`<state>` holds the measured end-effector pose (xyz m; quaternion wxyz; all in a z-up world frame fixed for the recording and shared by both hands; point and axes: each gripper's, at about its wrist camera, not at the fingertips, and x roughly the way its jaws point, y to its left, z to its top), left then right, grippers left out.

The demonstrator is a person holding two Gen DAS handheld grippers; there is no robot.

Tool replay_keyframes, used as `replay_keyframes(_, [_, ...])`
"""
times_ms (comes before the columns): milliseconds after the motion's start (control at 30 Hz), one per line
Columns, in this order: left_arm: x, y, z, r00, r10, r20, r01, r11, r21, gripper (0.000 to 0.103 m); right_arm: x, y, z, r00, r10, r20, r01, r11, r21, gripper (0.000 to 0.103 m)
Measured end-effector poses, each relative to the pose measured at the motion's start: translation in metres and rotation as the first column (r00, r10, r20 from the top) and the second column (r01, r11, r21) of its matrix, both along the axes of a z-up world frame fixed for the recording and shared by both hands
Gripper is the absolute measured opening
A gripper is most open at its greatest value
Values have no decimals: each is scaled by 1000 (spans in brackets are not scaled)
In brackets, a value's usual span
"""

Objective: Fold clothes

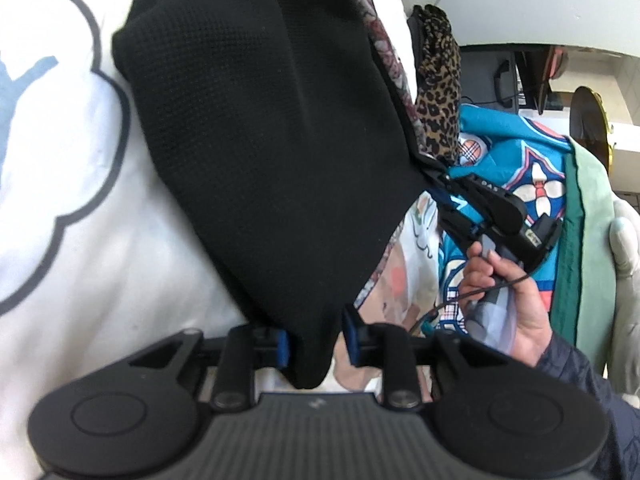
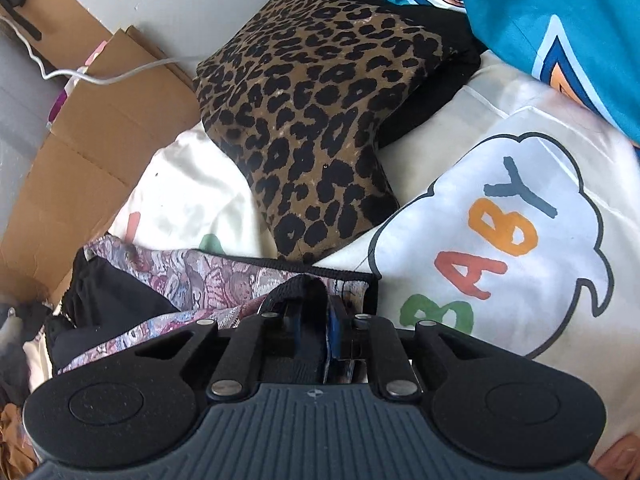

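Note:
A black garment (image 1: 272,120) with a pink-grey floral lining (image 2: 208,280) is stretched up off the bed between both grippers. In the left wrist view, my left gripper (image 1: 316,340) pinches its lower corner between blue pads (image 1: 282,346), and the corner hangs past them. My right gripper (image 1: 444,178) grips the garment's far edge, with a person's hand (image 1: 504,280) on its handle. In the right wrist view, my right gripper (image 2: 320,312) is shut on a black hem of the same garment.
A folded leopard-print piece (image 2: 312,120) lies on a white sheet with a "BABY" cloud print (image 2: 492,232). Teal patterned cloth (image 2: 540,20) lies at the upper right. Flattened cardboard (image 2: 80,128) and a white cable (image 2: 120,74) sit beyond the bed's edge.

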<state>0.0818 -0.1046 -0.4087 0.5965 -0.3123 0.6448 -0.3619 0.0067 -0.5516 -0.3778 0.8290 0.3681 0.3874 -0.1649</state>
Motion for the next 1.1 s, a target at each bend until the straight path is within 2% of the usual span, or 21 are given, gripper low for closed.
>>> replay_keyframes(33, [-1,1,-1,1000,-5,-5,5,1000,2,13,0,-1,-1,1000,-4,5,4,1000,2,13])
replay_keyframes(100, [-4,4,-2,1000,-21,-13,21,1000,13,5,1,0,-4,1000,0,7,0,1000,2,3])
replay_keyframes(333, [-13,11,3,998,-58,1,58,998,-3,5,1,4,4,999,-17,-33,16,998,-56,0])
replay_keyframes(467, [-12,7,7,994,-102,25,102,995,14,4,-1,7,10,999,-7,-48,1,994,-112,1])
replay_keyframes(667, [-11,7,4,992,-120,44,119,992,37,4,-6,2,0,995,-41,-88,31,994,-105,0])
replay_keyframes(933, [-12,1,-5,989,-138,44,135,989,62,4,11,0,-12,989,9,-150,-23,995,-92,2])
replay_keyframes(1033, [-12,1,0,986,-161,34,158,985,72,4,12,-4,-9,987,-3,-158,-7,998,-64,5])
replay_keyframes(1100, [-11,2,4,982,-189,15,187,978,94,5,12,-9,-1,987,-8,-163,-2,998,-62,14])
